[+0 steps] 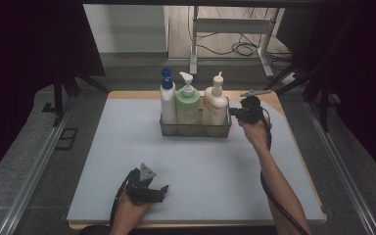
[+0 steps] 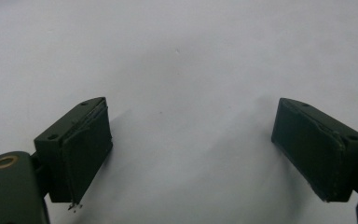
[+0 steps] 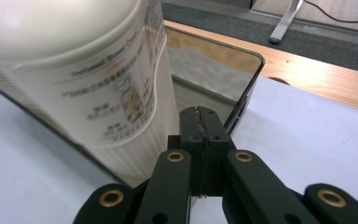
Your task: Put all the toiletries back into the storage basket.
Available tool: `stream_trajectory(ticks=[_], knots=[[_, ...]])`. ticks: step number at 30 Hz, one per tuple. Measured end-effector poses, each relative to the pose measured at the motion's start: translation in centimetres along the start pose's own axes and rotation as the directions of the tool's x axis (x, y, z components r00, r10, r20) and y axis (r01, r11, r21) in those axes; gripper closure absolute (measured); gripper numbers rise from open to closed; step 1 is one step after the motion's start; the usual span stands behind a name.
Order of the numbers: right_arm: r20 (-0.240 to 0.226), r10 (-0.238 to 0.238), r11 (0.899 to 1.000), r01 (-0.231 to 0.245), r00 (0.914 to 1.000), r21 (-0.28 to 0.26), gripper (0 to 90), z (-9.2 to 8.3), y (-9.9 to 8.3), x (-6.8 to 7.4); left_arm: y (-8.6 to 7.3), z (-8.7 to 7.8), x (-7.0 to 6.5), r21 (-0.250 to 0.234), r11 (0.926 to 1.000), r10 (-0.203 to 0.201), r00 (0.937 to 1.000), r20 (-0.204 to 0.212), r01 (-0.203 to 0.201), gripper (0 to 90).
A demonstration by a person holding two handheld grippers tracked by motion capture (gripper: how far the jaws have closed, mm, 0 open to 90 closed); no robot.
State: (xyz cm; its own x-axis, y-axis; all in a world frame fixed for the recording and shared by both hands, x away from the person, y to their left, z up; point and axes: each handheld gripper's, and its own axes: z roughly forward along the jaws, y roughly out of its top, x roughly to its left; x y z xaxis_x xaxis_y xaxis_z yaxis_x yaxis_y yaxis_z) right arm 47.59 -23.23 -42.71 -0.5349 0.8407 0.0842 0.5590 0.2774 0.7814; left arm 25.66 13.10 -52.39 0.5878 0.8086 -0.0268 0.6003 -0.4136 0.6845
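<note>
Cream bottle [image 3: 74,70] just beside clenched right claw [image 3: 204,122] at basket [image 1: 196,131] edge; left claw [image 2: 191,144] released.

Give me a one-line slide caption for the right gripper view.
Right gripper, jaws shut, at the clear bin's wall beside the cream bottle.

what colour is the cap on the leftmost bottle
Blue cap on the white bottle, clearest in the high view.
</note>
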Motion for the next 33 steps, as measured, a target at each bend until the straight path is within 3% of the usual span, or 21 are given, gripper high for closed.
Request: stream_trajectory(ticks=[15, 33], knots=[[-0.030, 0.001, 1.000, 0.000, 0.9995, 0.027, 90.0, 3.1, 0.1, 0.3, 0.0, 0.0, 0.0, 0.000, 1.0000, -0.001, 1.0000, 0.000, 0.001, 11.7], [-0.026, 0.016, 0.999, -0.014, 0.9995, 0.046, 90.0, 4.2, -0.3, 0.4, 0.0, 0.0, 0.0, 0.001, 1.0000, 0.000, 1.0000, 0.000, 0.000, 11.6]])
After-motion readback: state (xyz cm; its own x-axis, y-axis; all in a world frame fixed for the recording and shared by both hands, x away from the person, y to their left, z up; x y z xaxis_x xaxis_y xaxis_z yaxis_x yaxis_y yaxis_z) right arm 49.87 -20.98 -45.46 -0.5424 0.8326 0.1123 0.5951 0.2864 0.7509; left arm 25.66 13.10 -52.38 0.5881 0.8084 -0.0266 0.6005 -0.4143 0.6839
